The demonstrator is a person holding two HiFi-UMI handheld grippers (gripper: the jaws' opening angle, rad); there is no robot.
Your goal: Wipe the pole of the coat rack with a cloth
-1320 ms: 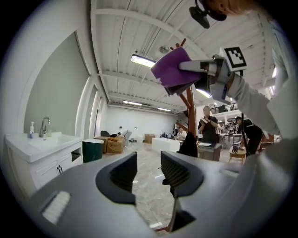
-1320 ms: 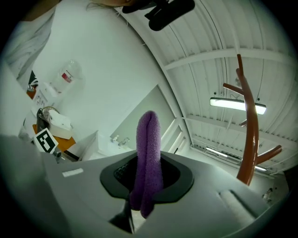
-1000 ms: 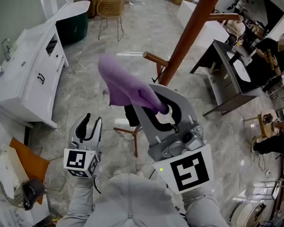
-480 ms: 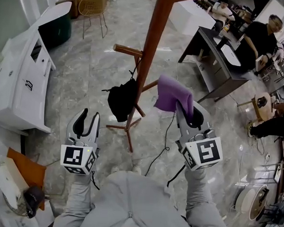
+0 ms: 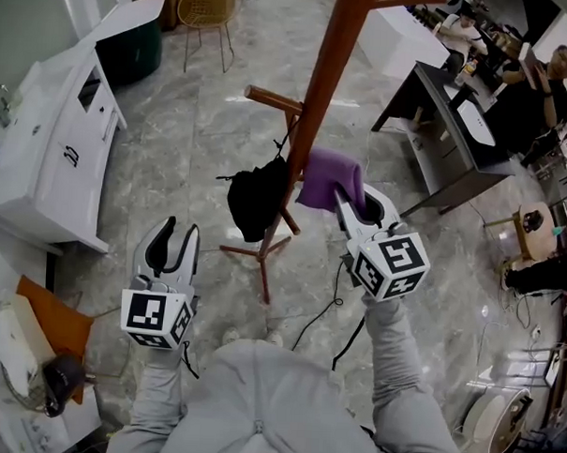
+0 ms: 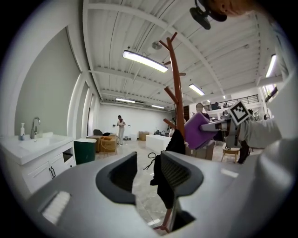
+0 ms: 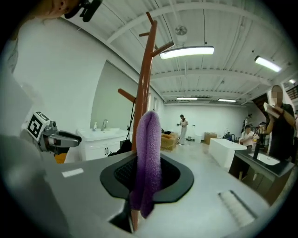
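The coat rack's brown wooden pole [image 5: 328,73] rises from the marble floor, with a black bag [image 5: 257,199] hanging from a low peg. My right gripper [image 5: 359,210] is shut on a folded purple cloth [image 5: 331,179] held right beside the pole at mid height; I cannot tell whether they touch. In the right gripper view the cloth [image 7: 148,153] stands upright between the jaws with the pole [image 7: 144,79] straight behind it. My left gripper [image 5: 173,244] hangs lower left, open and holding nothing. From the left gripper view the pole [image 6: 177,93] and cloth [image 6: 199,130] are ahead to the right.
A white vanity cabinet [image 5: 52,154] lines the left. A dark desk [image 5: 447,134] with people [image 5: 543,82] stands at the right. The rack's splayed feet [image 5: 254,257] and a black cable [image 5: 332,307] lie on the floor near me. A wicker chair [image 5: 204,11] is far back.
My right gripper has carried the cloth from up near my head down and in to the pole's side. The left gripper has stayed low and open.
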